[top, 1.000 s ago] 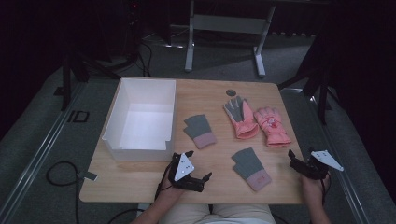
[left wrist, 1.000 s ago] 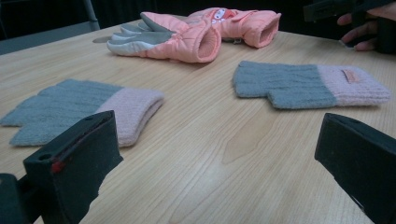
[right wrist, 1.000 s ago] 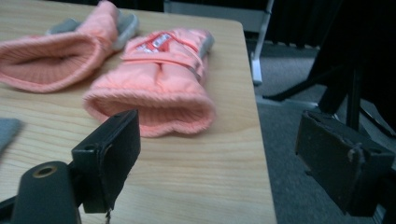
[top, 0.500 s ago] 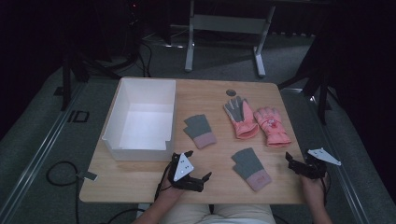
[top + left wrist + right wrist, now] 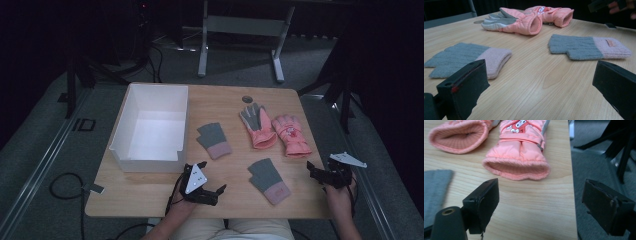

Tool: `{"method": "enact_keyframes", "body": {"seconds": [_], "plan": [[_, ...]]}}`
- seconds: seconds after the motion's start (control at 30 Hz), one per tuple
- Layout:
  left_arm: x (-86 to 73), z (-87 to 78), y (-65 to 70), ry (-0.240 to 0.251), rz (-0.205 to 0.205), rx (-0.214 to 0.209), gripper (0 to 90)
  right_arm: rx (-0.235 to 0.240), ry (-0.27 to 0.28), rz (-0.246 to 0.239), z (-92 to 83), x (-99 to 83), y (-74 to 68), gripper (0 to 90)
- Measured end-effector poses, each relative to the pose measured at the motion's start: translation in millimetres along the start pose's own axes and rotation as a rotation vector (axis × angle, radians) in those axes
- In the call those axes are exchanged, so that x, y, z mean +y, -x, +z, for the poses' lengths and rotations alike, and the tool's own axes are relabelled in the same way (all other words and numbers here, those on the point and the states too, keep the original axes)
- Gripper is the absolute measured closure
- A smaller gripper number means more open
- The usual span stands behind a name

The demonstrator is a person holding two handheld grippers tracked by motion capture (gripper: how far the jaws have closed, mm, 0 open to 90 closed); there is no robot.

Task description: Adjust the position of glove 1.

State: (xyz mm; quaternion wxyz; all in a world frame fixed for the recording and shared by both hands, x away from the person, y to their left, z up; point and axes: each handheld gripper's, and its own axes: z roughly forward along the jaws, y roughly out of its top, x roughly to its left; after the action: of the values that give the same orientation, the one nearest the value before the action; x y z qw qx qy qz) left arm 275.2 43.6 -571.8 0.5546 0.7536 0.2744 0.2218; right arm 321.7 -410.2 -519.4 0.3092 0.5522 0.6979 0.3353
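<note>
I hold both grippers, left gripper (image 5: 212, 176) and right gripper (image 5: 317, 170), wide open and empty; I judge the right should close low on the cuff of the pink ski glove (image 5: 520, 150) lying right of the white box (image 5: 150, 127), cuff toward me, fingers pointing away.

Both grippers (image 5: 212, 177) (image 5: 316, 172) — jaws apart
</note>
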Motion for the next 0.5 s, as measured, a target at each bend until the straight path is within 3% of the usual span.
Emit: {"method": "enact_keyframes", "body": {"seconds": [0.13,0.3,0.43,0.5], "plan": [[-0.1,-0.3,-0.3,0.000,-0.002,-0.002,0.0,0.043,-0.026,0.025,-2.8,10.1,1.3,16.4],[-0.1,-0.5,-0.1,-0.001,-0.002,-0.002,0.0,0.033,-0.013,-0.003,-9.7,25.8,-2.3,14.3],[-0.1,-0.4,0.1,0.000,-0.002,-0.001,0.0,0.033,-0.005,0.006,-14.3,40.2,-7.3,13.8],[-0.1,-0.3,0.1,0.000,-0.003,-0.001,0.0,0.054,0.001,0.016,-17.1,48.0,-9.8,13.6]]}}
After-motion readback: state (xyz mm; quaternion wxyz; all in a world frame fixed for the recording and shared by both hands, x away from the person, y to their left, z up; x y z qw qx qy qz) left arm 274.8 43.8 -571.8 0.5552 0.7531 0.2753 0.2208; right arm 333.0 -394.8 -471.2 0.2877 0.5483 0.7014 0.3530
